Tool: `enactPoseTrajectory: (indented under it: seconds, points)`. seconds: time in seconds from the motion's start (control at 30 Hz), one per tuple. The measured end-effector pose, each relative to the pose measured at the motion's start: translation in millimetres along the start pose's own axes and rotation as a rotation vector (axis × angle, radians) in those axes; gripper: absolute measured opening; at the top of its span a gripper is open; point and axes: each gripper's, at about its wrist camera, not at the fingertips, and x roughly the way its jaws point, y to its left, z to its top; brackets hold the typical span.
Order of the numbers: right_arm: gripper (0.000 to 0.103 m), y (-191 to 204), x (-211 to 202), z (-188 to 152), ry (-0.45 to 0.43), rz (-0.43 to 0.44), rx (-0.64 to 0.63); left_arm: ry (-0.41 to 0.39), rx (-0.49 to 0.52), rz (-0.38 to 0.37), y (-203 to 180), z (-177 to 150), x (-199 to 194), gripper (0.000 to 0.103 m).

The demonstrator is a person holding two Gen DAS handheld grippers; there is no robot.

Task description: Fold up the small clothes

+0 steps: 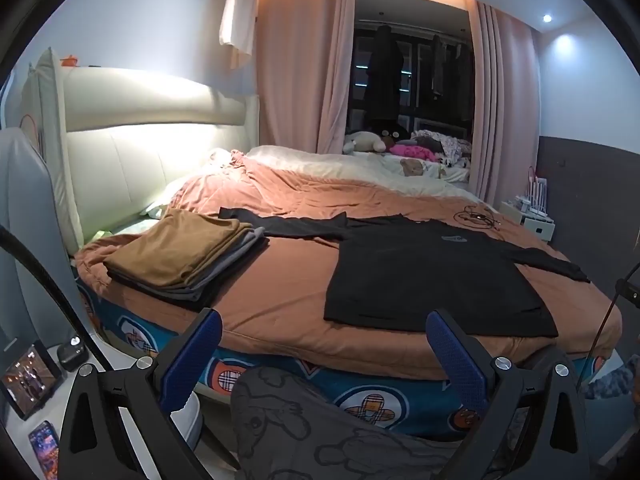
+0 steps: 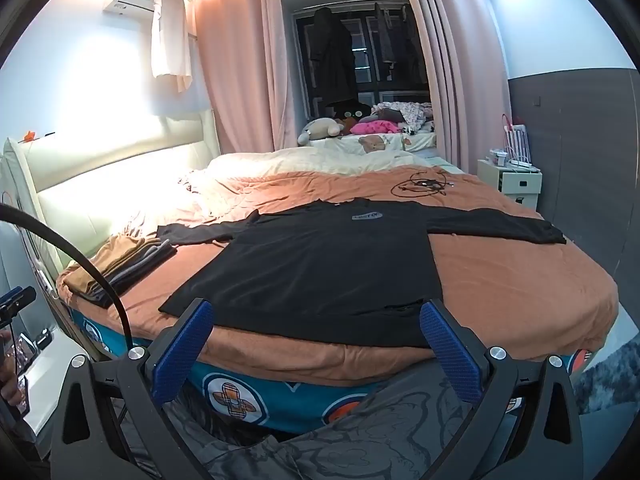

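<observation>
Both tools, left tool (image 1: 324,332) and right tool (image 2: 316,324), gape wide and empty short of the spread black shirt (image 2: 320,264); folding hasn't begun, so a sleeve needs gripping next.

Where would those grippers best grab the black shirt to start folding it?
Probably the black shirt by its sleeve ends, one per gripper, from the bed's near edge. It lies flat, face up, sleeves spread wide, so each cuff is a free edge to pinch and carry inward.
</observation>
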Motion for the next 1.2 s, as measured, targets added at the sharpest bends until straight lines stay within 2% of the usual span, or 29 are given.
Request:
enactPoseTrajectory:
  seconds: [1.2]
  points:
    - [0.103,-0.6,0.5,-3.1,-0.001,-0.002,-0.007,-0.006,-0.008,-0.005,8.3,-1.6,-2.4,0.103]
